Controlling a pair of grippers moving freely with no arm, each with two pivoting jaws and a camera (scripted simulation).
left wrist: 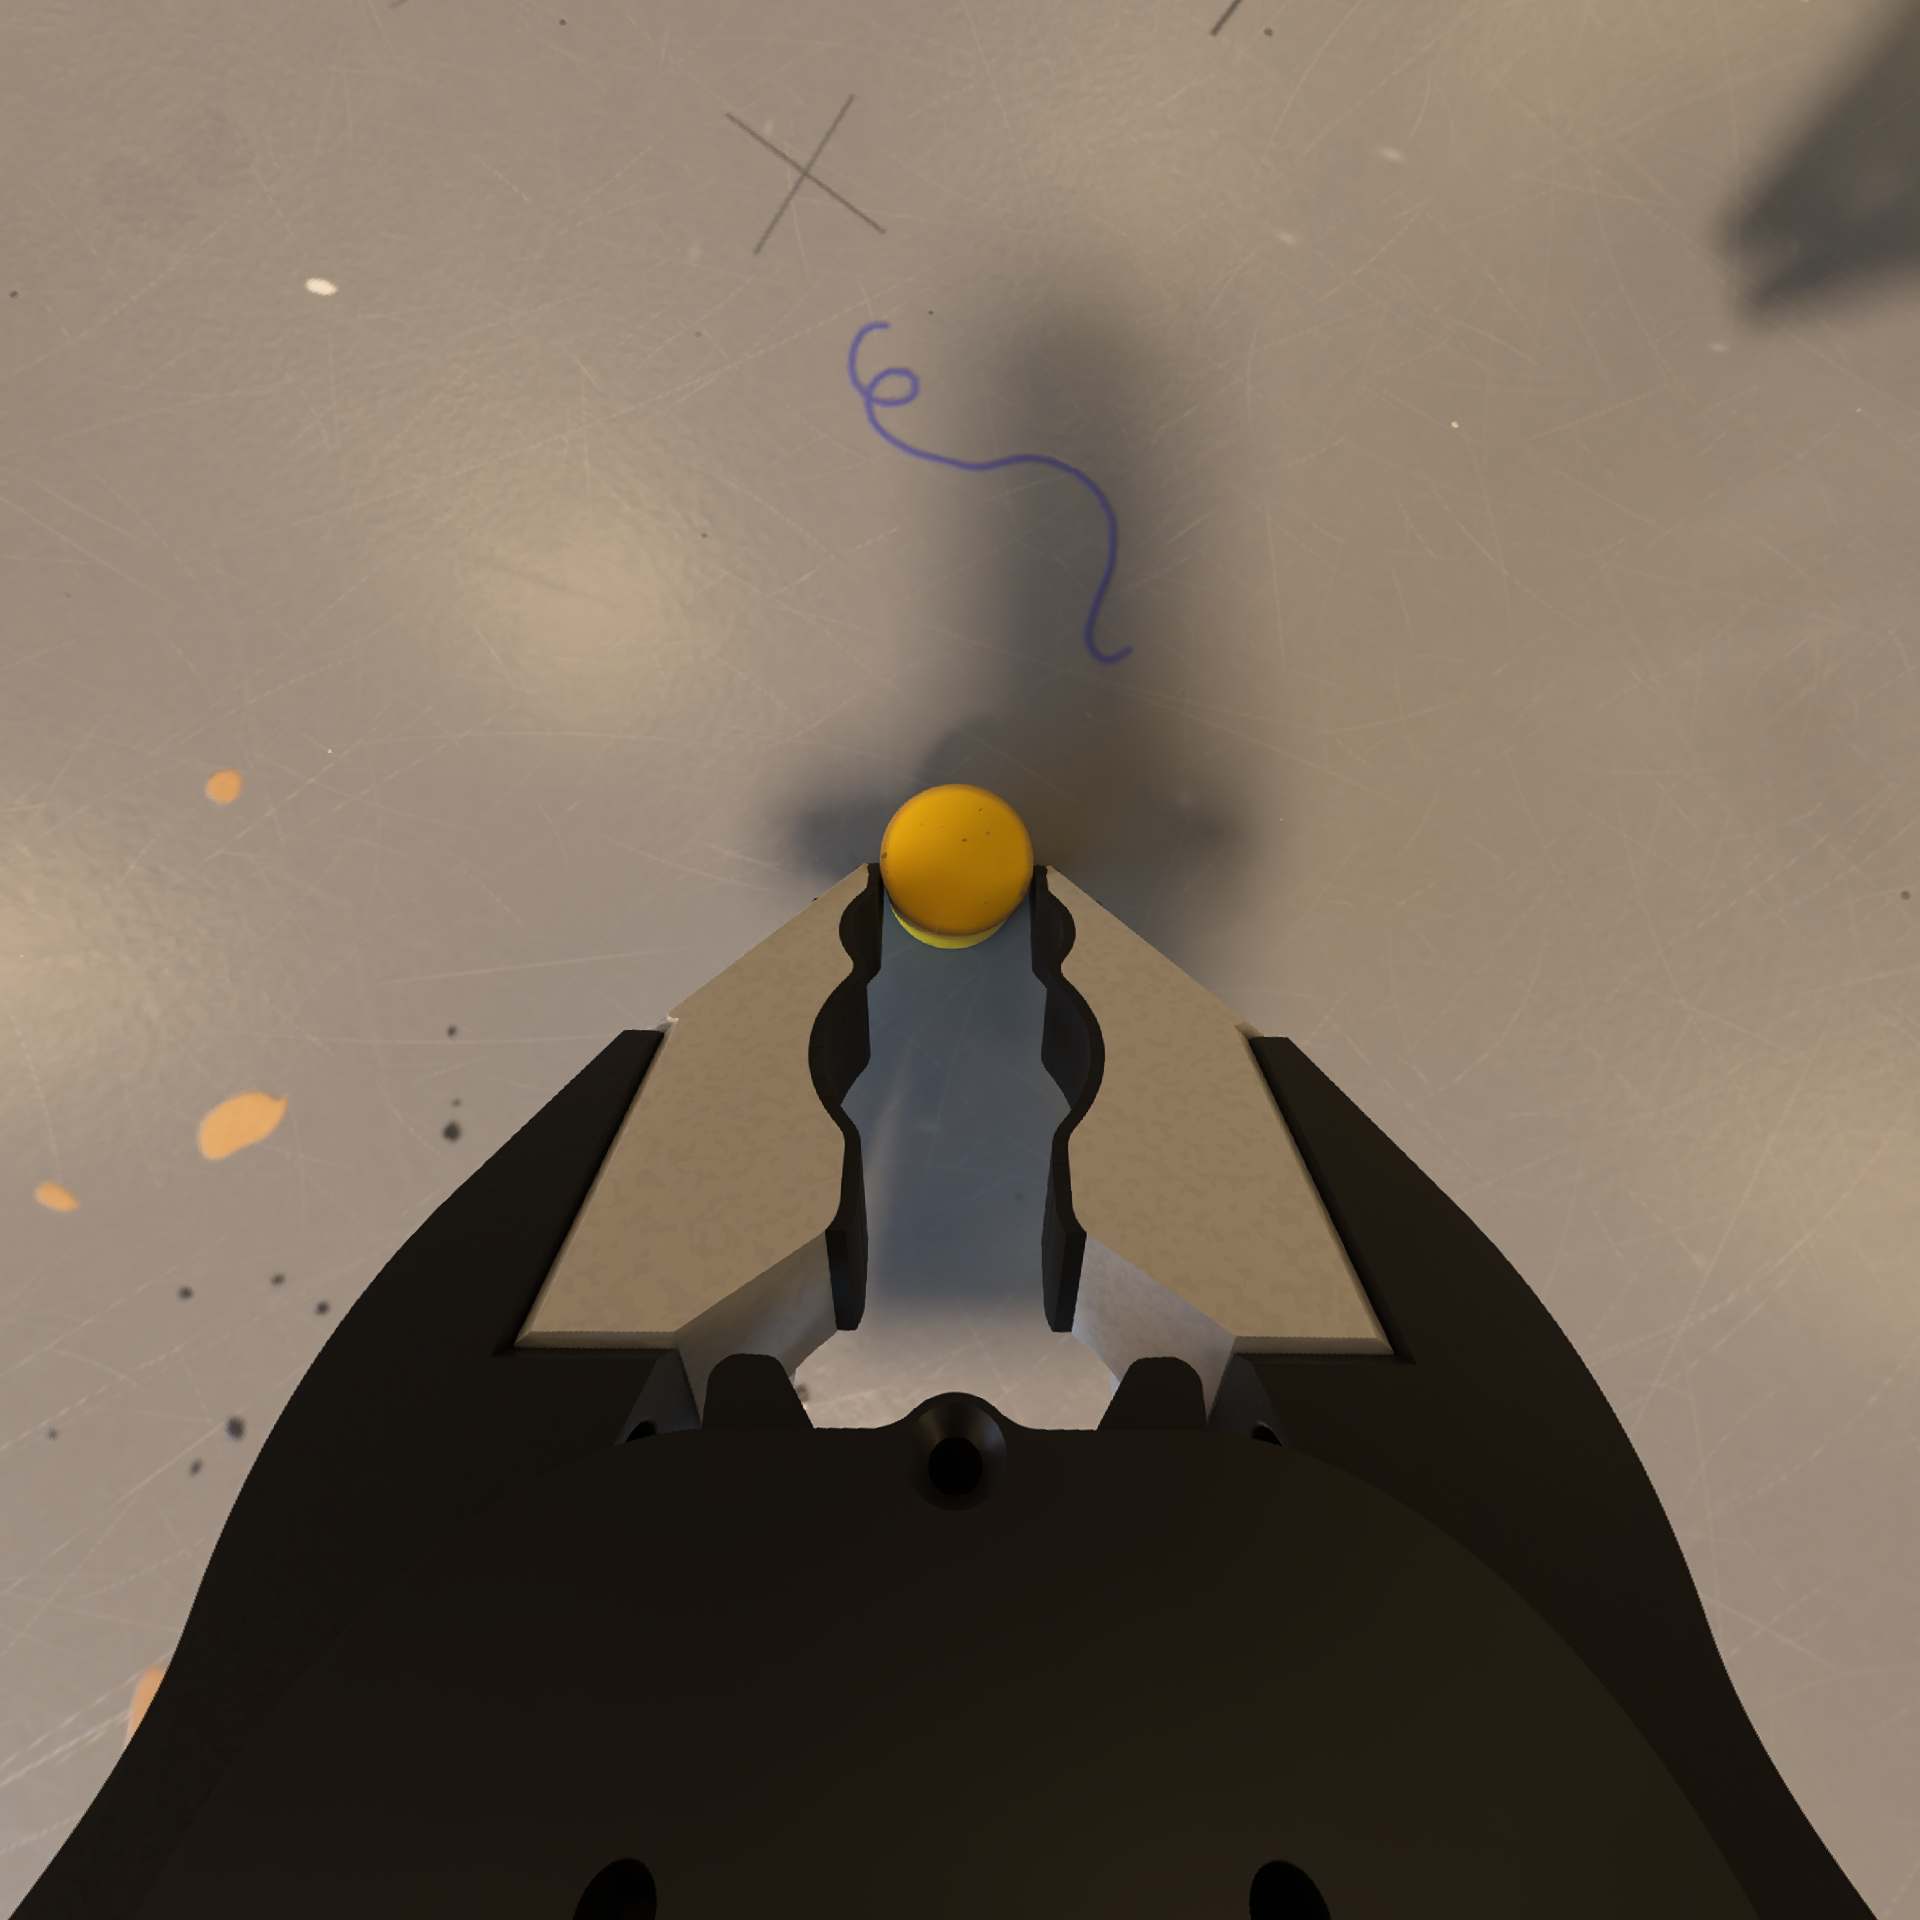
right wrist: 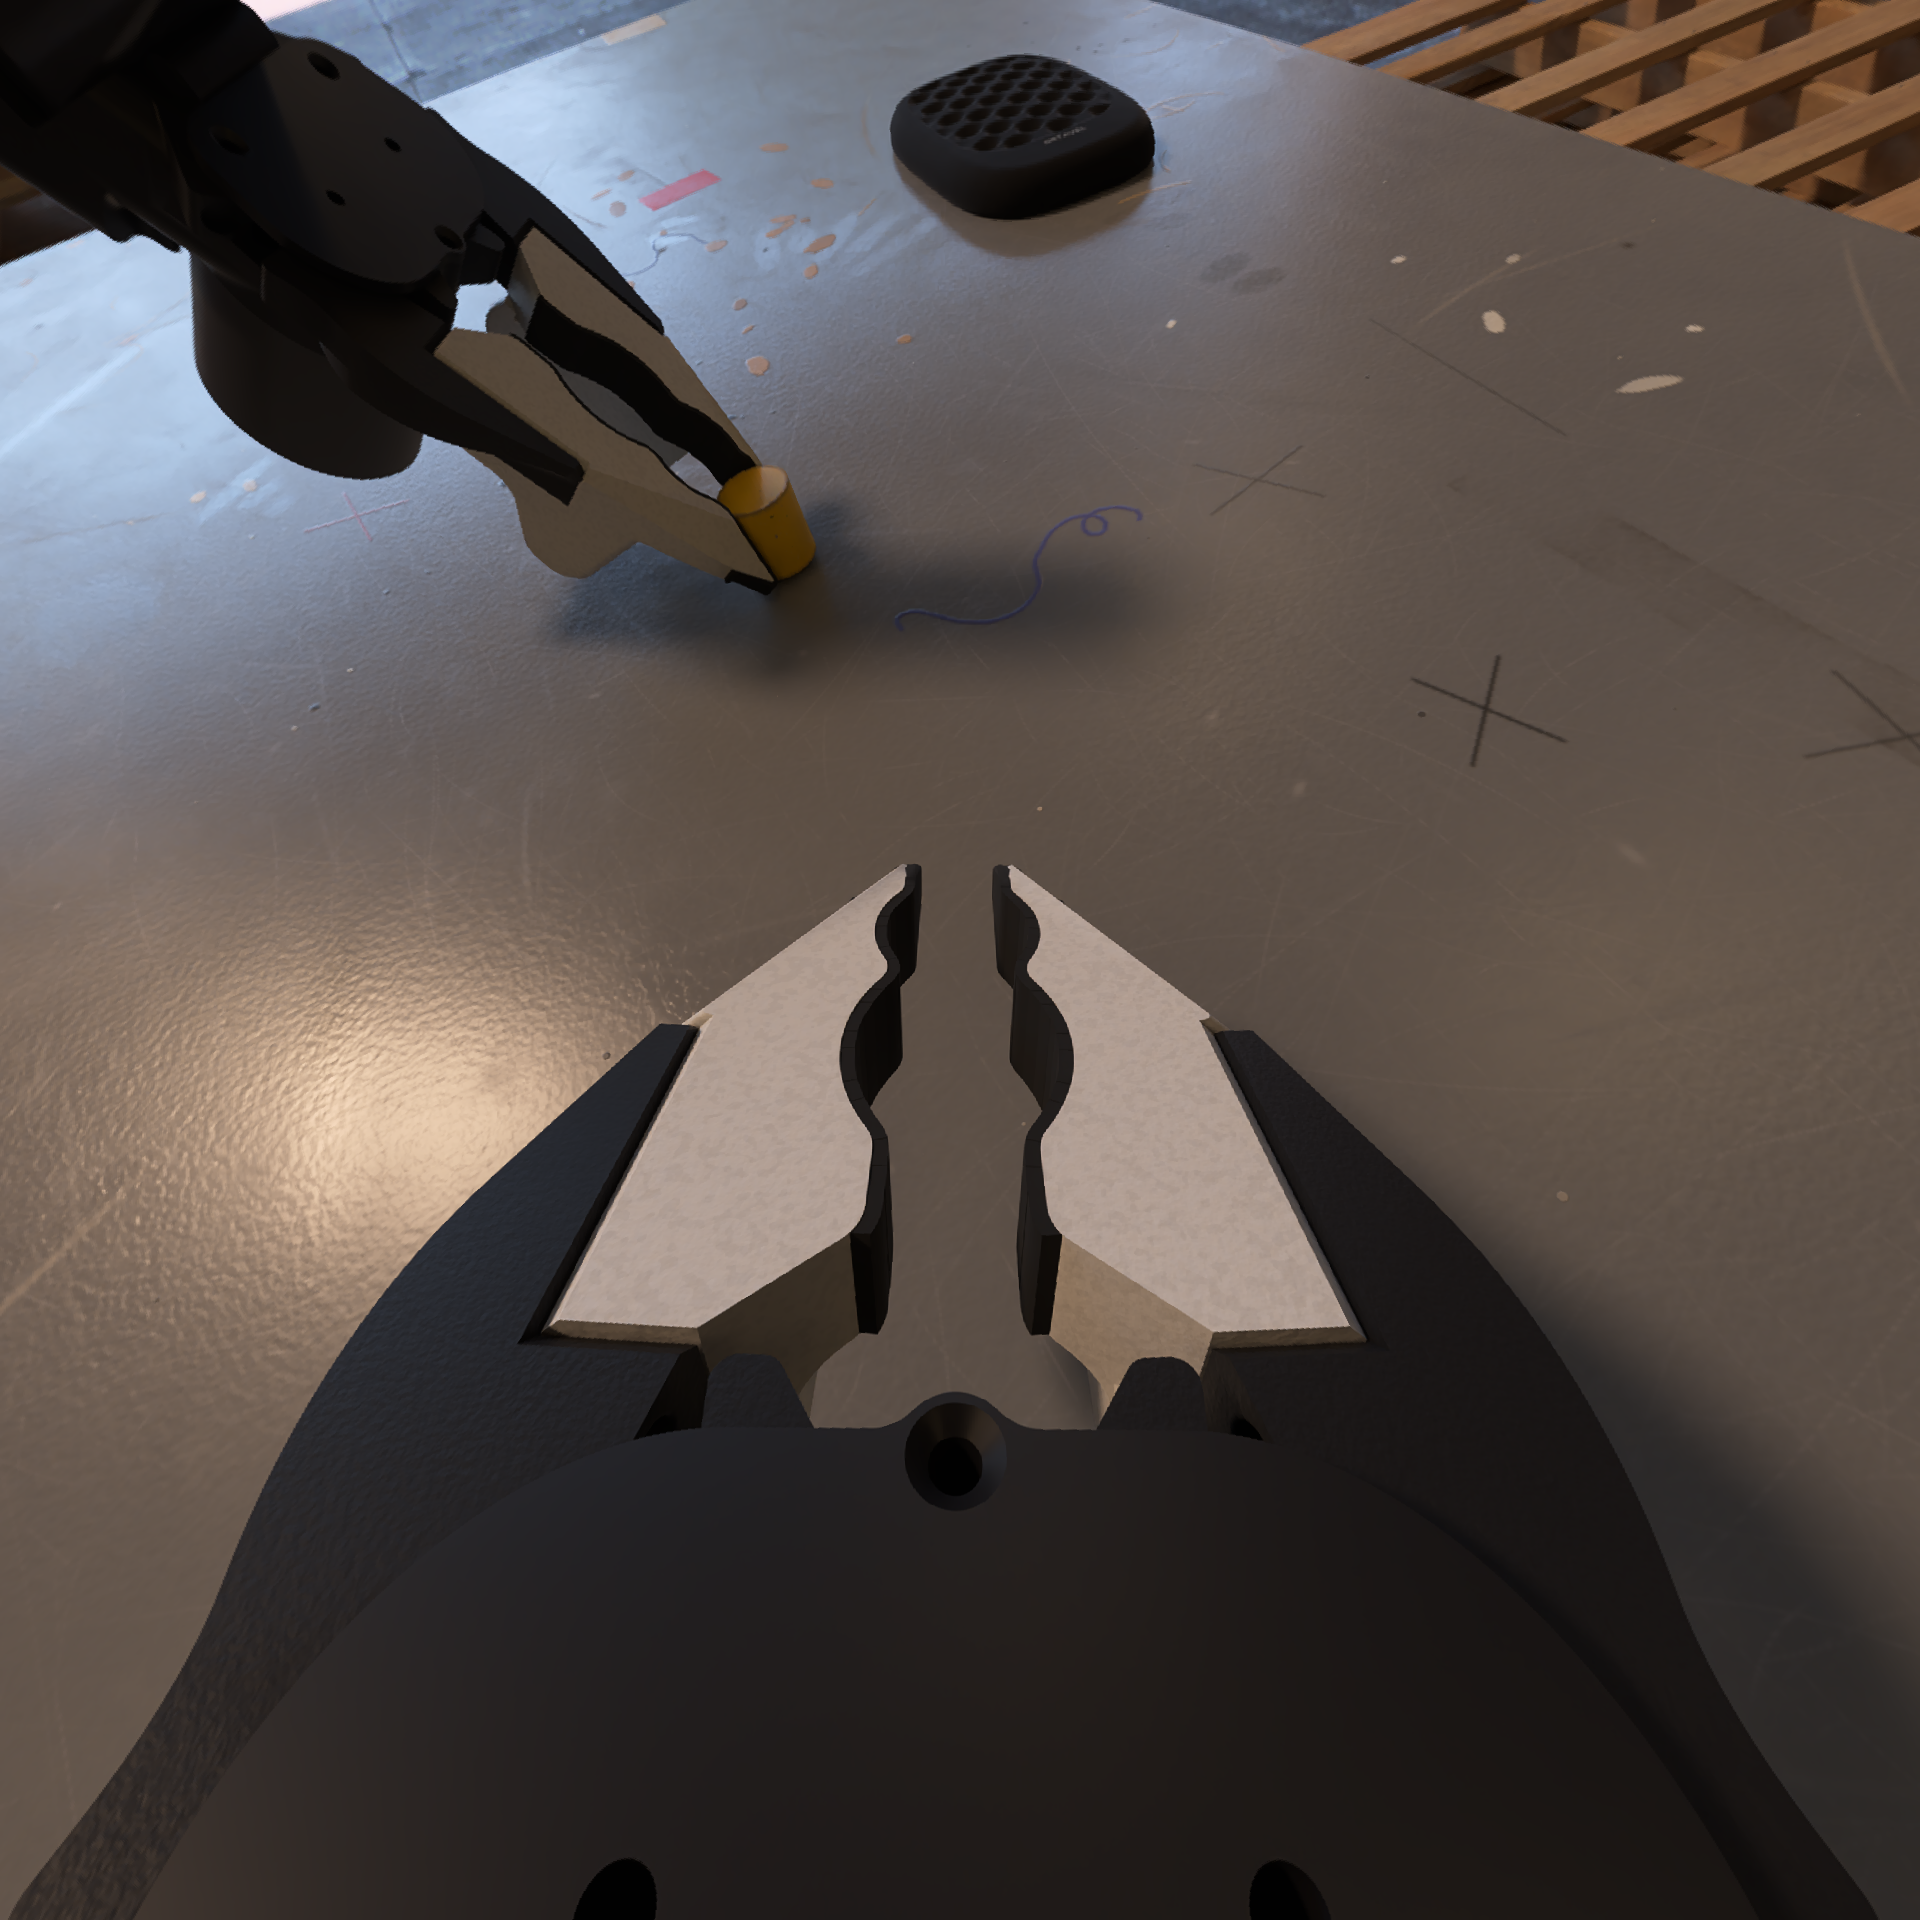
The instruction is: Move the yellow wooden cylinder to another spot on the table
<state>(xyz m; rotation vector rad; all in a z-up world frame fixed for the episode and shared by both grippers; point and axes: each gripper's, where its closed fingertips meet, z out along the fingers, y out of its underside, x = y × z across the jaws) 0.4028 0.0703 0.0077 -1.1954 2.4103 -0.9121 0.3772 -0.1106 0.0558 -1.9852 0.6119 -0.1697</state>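
The yellow wooden cylinder (left wrist: 956, 857) stands upright, seen end-on from above in the left wrist view. My left gripper (left wrist: 956, 883) is shut on it at the fingertips. In the right wrist view the cylinder (right wrist: 779, 514) is at the upper left, with its base at or just above the grey table (right wrist: 1247, 831); I cannot tell which. The left gripper (right wrist: 750, 520) slants down onto it from the left. My right gripper (right wrist: 954, 873) hovers low over the table nearer the front. Its jaws stand a narrow gap apart and hold nothing.
A black perforated pad (right wrist: 1023, 135) lies at the far side of the table. A wooden slatted structure (right wrist: 1662, 94) is beyond the far right edge. A blue scribble (right wrist: 1029, 566), pencil crosses (right wrist: 1486, 712) and paint flecks mark the surface.
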